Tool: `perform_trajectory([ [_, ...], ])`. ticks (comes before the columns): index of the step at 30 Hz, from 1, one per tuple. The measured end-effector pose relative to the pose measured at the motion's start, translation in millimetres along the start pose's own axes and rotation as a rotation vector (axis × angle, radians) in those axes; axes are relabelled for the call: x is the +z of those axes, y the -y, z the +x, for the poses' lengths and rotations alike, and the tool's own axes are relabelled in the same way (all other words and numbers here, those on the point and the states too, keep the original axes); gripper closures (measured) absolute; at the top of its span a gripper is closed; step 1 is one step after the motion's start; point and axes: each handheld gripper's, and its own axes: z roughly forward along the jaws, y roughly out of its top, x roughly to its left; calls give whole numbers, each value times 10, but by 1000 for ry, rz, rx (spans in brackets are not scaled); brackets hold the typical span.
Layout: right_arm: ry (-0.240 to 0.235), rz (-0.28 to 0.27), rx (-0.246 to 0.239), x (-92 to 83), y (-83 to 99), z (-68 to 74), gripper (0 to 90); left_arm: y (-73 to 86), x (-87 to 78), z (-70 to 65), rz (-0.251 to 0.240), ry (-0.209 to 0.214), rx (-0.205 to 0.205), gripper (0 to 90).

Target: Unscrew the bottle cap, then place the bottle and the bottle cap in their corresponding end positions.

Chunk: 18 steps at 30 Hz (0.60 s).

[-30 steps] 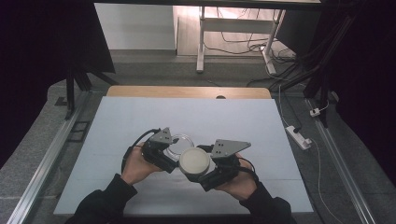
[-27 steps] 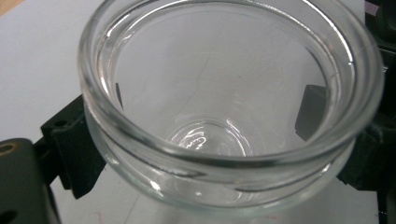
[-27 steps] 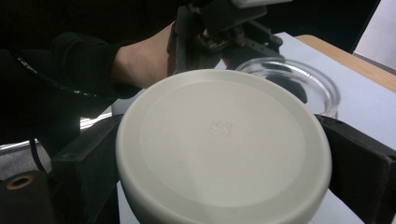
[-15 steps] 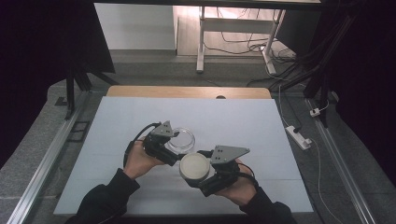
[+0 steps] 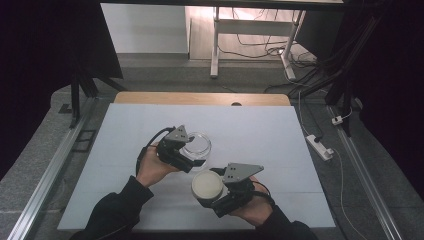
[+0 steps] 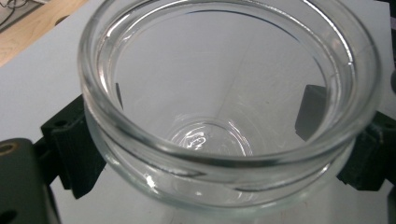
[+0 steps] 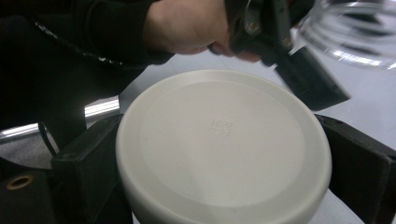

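The glass jar [image 5: 196,146], at frame centre, is pinched by the left gripper [image 5: 192,152]; lower right of it, the right gripper [image 5: 210,189] pinches the white lid [image 5: 207,184].

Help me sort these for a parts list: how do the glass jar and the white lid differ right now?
The glass jar is clear and hollow, its mouth open; the white lid is opaque and matte. The jar is deep-walled with a thick rim; the lid is a flat disc with a faint square mark at its centre. The jar sits in the left hand-held gripper, the lid in the right hand-held gripper. Both are round and clamped between black jaws.
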Motion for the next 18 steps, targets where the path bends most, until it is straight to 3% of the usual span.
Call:
perform_trajectory([
  [18,-6,35,-2,165,123,22,72,-58,113,162,-11,-28,-13,77],
])
